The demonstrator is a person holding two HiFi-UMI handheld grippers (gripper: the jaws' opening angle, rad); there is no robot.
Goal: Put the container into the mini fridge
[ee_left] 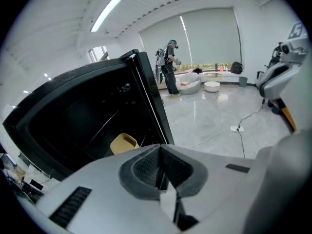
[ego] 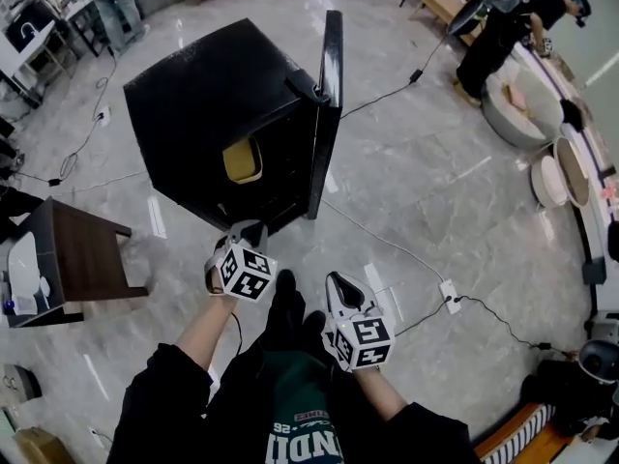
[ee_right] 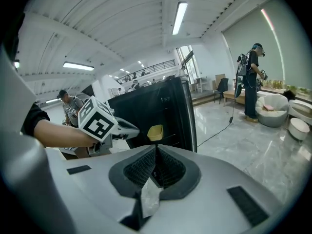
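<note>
The left gripper [ee_left: 160, 149] has its jaws pressed together with nothing between them, and the right gripper [ee_right: 155, 149] likewise has its jaws closed on nothing. Both are held low in front of the person, the left one nearer the mini fridge [ego: 193, 95] and pointing toward its open front, the right one a little back and to the side, well apart from the cabinet. The yellow container [ego: 242, 161] sits inside the mini fridge on a shelf, close to the hinge side, touched by neither gripper. The fridge door [ego: 332, 75] stands swung wide open at the cabinet's right edge. The black fridge rests on a pale marble floor [ego: 416, 182], where a cable runs to a power strip [ego: 450, 296]. A dark side table [ego: 82, 249] stands to the left, and another person [ego: 498, 27] stands far off near round seats.
</note>
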